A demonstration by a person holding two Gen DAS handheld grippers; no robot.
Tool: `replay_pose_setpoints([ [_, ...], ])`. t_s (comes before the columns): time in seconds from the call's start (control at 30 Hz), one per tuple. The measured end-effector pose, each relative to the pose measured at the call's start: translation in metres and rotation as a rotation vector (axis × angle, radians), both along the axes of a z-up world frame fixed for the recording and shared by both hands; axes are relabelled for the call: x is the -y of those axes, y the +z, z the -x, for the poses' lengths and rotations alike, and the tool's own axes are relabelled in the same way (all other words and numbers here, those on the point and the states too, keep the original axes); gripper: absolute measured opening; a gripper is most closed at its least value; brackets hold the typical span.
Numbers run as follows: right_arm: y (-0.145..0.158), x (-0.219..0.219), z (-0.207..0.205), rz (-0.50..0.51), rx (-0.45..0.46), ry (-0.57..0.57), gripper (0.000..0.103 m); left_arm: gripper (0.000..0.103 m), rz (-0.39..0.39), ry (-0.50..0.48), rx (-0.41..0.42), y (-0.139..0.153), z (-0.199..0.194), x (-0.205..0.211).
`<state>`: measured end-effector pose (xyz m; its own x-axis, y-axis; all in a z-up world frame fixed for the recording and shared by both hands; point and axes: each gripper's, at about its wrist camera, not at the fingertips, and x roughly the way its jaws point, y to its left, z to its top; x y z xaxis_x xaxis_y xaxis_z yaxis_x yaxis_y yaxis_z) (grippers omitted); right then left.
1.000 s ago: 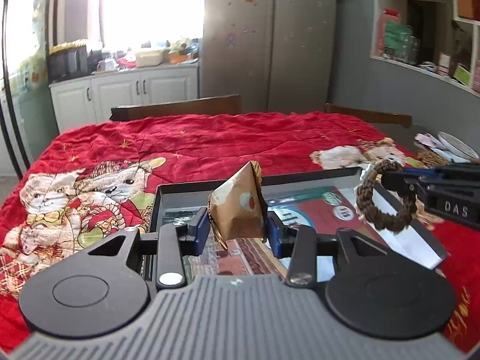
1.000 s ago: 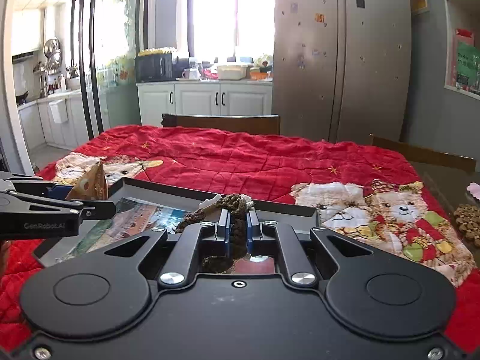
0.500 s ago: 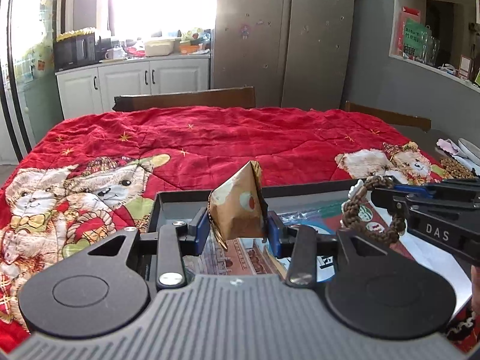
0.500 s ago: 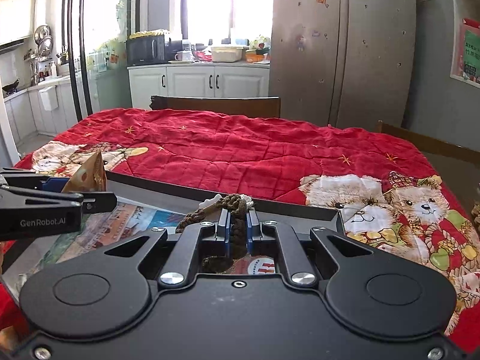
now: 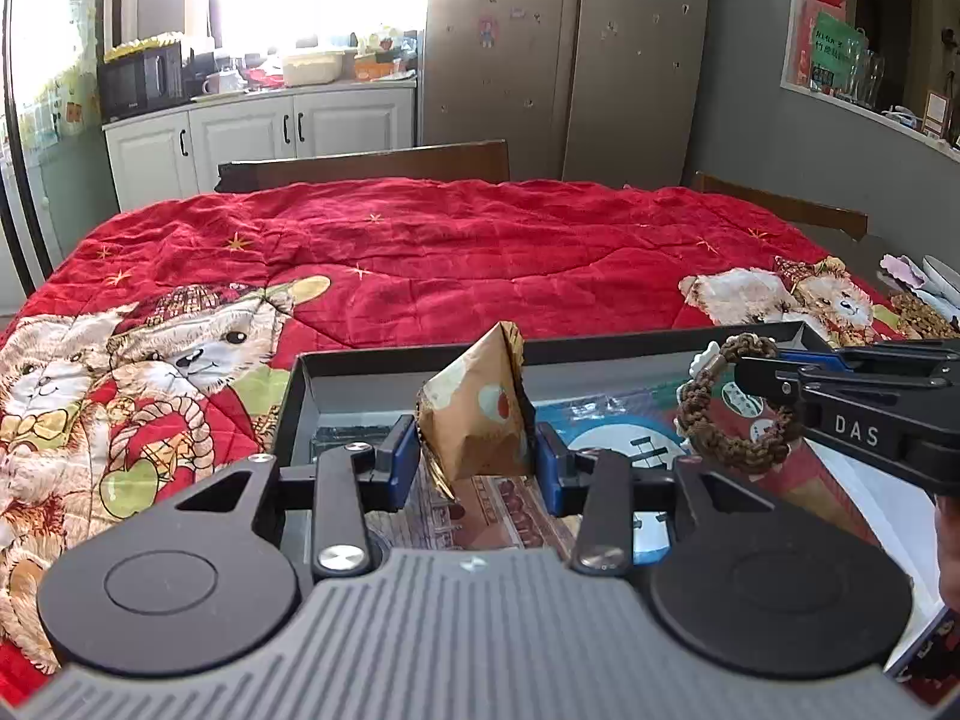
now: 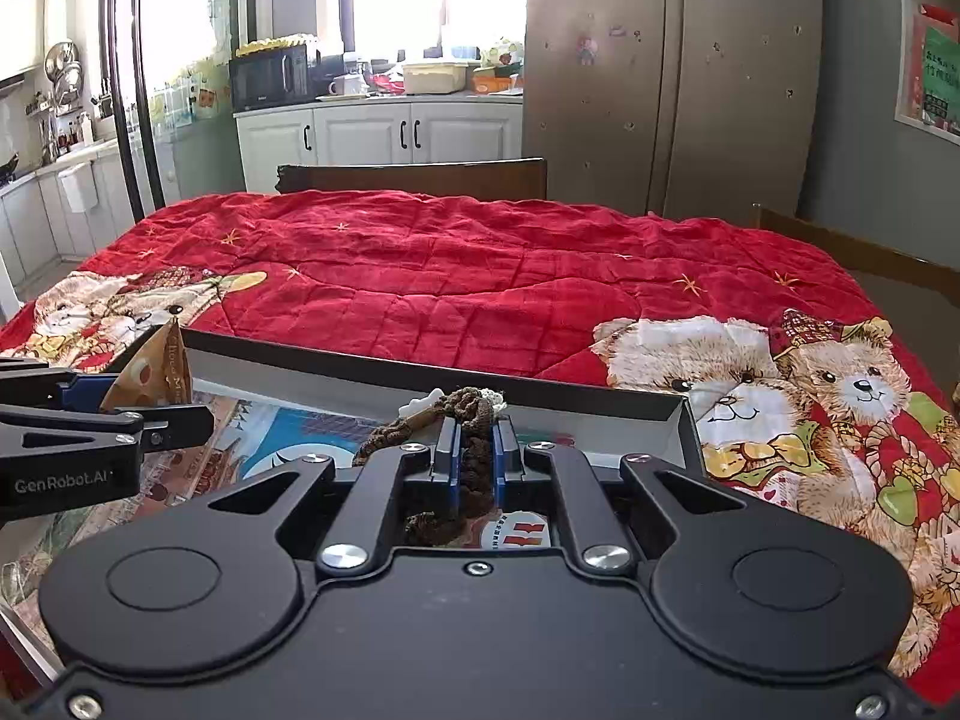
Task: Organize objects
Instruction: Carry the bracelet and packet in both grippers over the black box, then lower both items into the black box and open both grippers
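- The left gripper (image 5: 474, 456) clamps a brown pyramid packet (image 5: 474, 414) above the box (image 5: 420, 354), likely to drop it inside.
- The right gripper (image 6: 477, 450), nearly shut, pinches a braided bracelet (image 6: 474, 420) over the box's right end.

A red quilt (image 5: 456, 252) with gold stars and teddy-bear prints covers the table. On it sits a dark box (image 5: 420, 360), grey inside. Above the box, blue pads (image 5: 403, 450) pinch a brown packet (image 5: 474, 420) printed cream and red; beside it hangs a brown braided ring (image 5: 738, 408).
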<state>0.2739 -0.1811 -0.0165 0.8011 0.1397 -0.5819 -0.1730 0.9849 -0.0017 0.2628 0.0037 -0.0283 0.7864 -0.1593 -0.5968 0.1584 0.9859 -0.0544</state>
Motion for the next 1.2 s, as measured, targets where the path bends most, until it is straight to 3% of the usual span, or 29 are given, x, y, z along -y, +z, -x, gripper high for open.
replay_pose_setpoints([
  [0.6,-0.007,0.001,-0.013,-0.001,-0.083,-0.019,0.01,0.045,-0.035,-0.025,-0.116,-0.013,-0.012,0.005],
  [0.93,-0.011,-0.001,-0.017,0.01,-0.123,-0.007,0.014,0.048,-0.056,-0.029,-0.111,-0.014,-0.01,0.008],
  [1.13,-0.01,-0.003,-0.015,0.019,-0.113,0.002,0.021,0.059,-0.053,-0.03,-0.11,-0.013,-0.01,0.008],
  [1.2,-0.009,-0.003,-0.014,0.021,-0.104,0.004,0.032,0.061,-0.051,-0.032,-0.107,-0.013,-0.009,0.009],
])
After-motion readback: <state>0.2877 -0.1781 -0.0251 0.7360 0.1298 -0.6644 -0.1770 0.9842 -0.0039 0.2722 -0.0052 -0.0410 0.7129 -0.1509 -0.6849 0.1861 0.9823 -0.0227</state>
